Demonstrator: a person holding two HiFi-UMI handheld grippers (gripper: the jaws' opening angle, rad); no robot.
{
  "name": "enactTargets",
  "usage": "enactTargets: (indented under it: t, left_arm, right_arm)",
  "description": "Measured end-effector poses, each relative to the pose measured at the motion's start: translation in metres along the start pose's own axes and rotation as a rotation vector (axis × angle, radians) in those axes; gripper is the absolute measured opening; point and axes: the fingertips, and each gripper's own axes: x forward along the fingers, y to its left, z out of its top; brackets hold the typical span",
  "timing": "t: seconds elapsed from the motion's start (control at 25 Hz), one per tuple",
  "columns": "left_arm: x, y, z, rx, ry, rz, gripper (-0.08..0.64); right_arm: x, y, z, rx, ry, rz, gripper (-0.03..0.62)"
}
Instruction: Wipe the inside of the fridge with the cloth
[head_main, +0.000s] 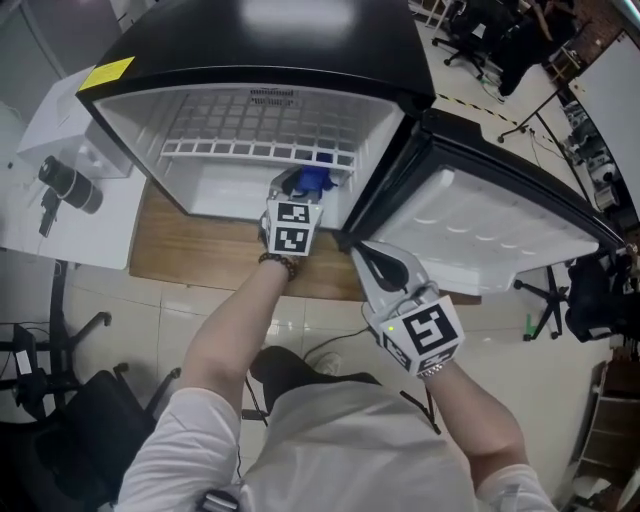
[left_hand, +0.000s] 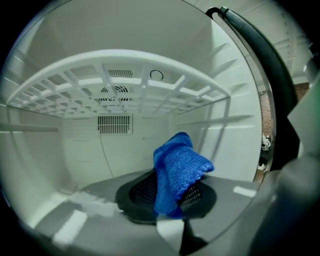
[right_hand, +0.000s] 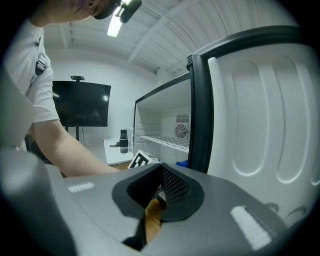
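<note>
Fridge (head_main: 260, 60): black outside and white inside. It stands open towards the person on a wooden board (head_main: 200, 250).
Door (head_main: 490, 220): swung out to 4 o'clock of the cavity, with its white moulded liner facing up in the head view.
White table (head_main: 60, 120): at 9 o'clock of the fridge, with a black bottle (head_main: 70, 185) lying on it.
Shelf (head_main: 250, 140): a white grid across the upper cavity, above the left gripper.
Right gripper (head_main: 372, 262): outside the fridge, at 5 o'clock of the left gripper and near the door's edge. Its jaws are together with nothing between them.
Left gripper (head_main: 290, 190): reaches in under the shelf, its jaws clamped on the cloth.
Cloth (left_hand: 177, 167): blue and bunched, sticking up from the left jaws in the lower cavity towards the 3 o'clock wall.
</note>
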Motion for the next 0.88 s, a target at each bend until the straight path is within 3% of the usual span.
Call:
enactTargets:
  t: [0.4,0.88]
  left_arm:
    - [-0.079,-0.019,0.002,0.027,-0.001,-0.024,0.061]
    - [-0.165,-0.061,0.040,0.112,-0.056,-0.271,0.064]
  right_arm:
    - [-0.008,0.014,-0.003,-0.003,0.039,0.040,0.033]
    - [-0.004,0.018,0.000,-0.004,0.106,0.058,0.146]
